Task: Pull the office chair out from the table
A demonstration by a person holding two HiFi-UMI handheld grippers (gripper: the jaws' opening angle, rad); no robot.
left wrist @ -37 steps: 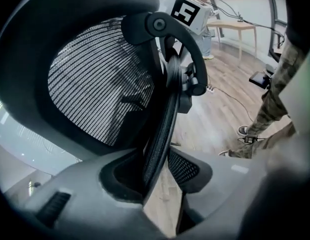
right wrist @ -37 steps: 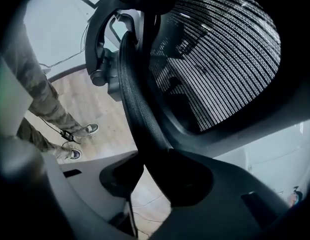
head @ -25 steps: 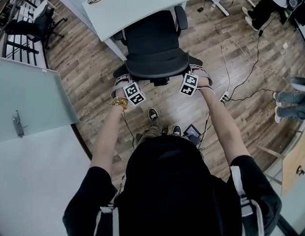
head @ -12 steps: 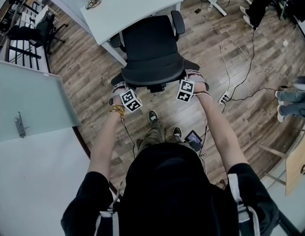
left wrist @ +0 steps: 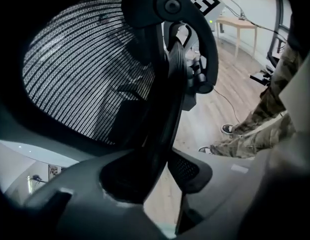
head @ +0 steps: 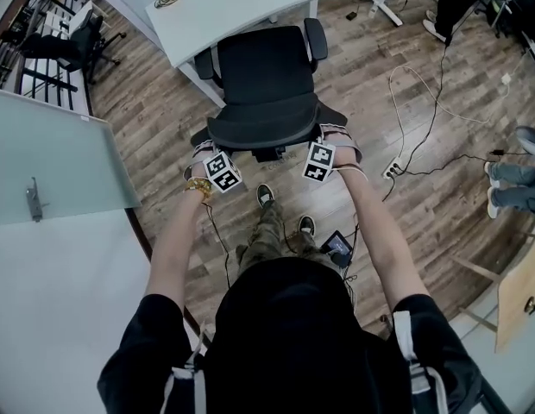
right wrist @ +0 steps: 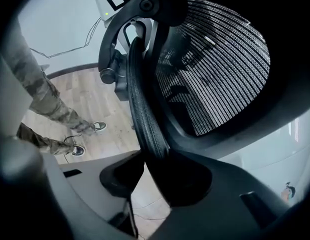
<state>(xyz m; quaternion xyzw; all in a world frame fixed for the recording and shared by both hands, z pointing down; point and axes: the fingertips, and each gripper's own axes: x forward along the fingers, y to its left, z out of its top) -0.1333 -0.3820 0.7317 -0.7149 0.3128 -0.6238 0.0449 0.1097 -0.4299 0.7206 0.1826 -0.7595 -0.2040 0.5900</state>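
Note:
The black office chair (head: 263, 76) stands on the wood floor with its seat front at the corner of the white table (head: 224, 7). My left gripper (head: 209, 152) is shut on the left edge of the chair's backrest, and my right gripper (head: 330, 138) is shut on its right edge. In the left gripper view the backrest's dark frame (left wrist: 162, 129) runs between the jaws of my left gripper (left wrist: 155, 169), with the mesh (left wrist: 90, 74) to the left. The right gripper view mirrors this: the frame rim (right wrist: 145, 119) sits between the jaws of my right gripper (right wrist: 155, 176).
A power strip (head: 393, 171) and cables lie on the floor to the right, and a small device (head: 339, 244) lies by my feet (head: 267, 198). A glass partition (head: 52, 171) stands at the left. Another person's legs (head: 518, 188) are at the right edge.
The chair has rolled back from the table toward me, with both grippers still clamped on its backrest. My feet have stepped back.

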